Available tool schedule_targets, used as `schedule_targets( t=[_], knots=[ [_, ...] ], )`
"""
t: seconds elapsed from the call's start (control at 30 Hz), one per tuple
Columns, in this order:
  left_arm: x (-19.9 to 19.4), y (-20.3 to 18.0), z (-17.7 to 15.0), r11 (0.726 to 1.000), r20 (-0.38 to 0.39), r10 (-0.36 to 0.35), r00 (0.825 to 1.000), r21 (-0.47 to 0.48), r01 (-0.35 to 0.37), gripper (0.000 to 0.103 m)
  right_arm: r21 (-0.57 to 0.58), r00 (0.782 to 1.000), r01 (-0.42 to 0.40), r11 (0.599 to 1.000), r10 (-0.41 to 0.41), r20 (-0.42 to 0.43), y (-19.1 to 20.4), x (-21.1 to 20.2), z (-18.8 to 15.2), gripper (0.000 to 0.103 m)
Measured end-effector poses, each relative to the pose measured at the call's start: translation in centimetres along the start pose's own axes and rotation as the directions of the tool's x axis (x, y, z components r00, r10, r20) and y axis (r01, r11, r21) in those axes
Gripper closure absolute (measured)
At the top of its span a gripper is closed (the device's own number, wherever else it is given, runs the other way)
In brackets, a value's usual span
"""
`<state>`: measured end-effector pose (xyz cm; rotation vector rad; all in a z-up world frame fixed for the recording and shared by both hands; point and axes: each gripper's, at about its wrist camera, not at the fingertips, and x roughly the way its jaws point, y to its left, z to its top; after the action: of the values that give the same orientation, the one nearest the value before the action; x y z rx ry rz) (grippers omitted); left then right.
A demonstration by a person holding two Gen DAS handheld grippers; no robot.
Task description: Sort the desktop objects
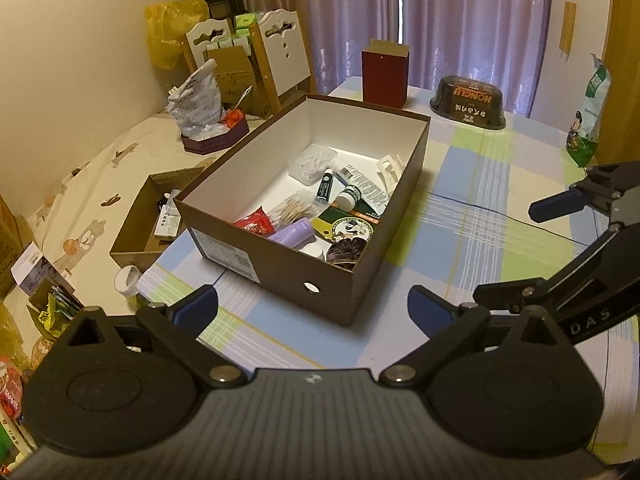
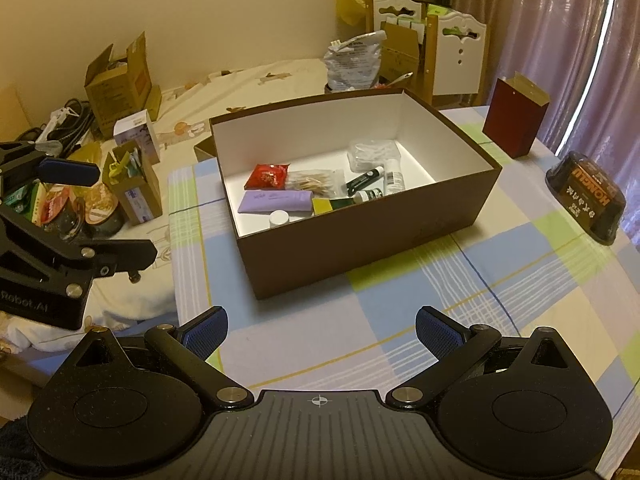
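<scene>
Nearest the lens in each wrist view are the tongs themselves: the left tongs (image 1: 312,308) and the right tongs (image 2: 320,332) both stand spread wide, blue pads well apart, with nothing between them and nothing touched. They hover over the checked cloth of the bench (image 2: 500,300), short of the brown box (image 2: 360,240).

The small goods lie in that box, on its white floor, crowded toward one end. The lilac tube (image 2: 276,201) is soft and smooth, so it would likely squash and slide; a grip across its middle, held lightly, looks best. The red packet (image 2: 267,176) is light and crinkly, easy to pinch by an edge. The bag of cotton swabs (image 2: 316,181) is limp and slick, better taken at the bunched body than at a corner. The small white-capped jar (image 2: 279,218) is rigid and round; it wants pads square on its sides. The dark tube (image 2: 364,179) lies partly among the others, so a clean approach looks harder.
</scene>
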<state>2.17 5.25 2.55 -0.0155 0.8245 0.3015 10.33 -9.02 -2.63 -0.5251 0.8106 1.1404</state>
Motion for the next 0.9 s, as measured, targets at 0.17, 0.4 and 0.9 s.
schedule_targets(
  t=[0.17,0.4,0.9],
  knots=[
    [-0.19,-0.26,-0.29,1.0,0.011,0.002,1.0,0.0,-0.002,0.003,0.005,1.0,0.001,1.0,-0.001,0.001,-0.1,-0.1,-0.16,0.001],
    [-0.75,-0.56,-0.39,1.0,0.039,0.017,0.999,0.01,-0.018,0.003,0.009,1.0,0.0,1.0,0.0,0.002,-0.34,-0.21,-0.36,0.001],
    [-0.94,-1.05,-0.5,1.0,0.024,0.029,0.999,-0.004,-0.029,0.003,0.007,1.0,-0.005,1.0,0.005,0.011,-0.31,-0.32,-0.31,0.001]
  ],
)
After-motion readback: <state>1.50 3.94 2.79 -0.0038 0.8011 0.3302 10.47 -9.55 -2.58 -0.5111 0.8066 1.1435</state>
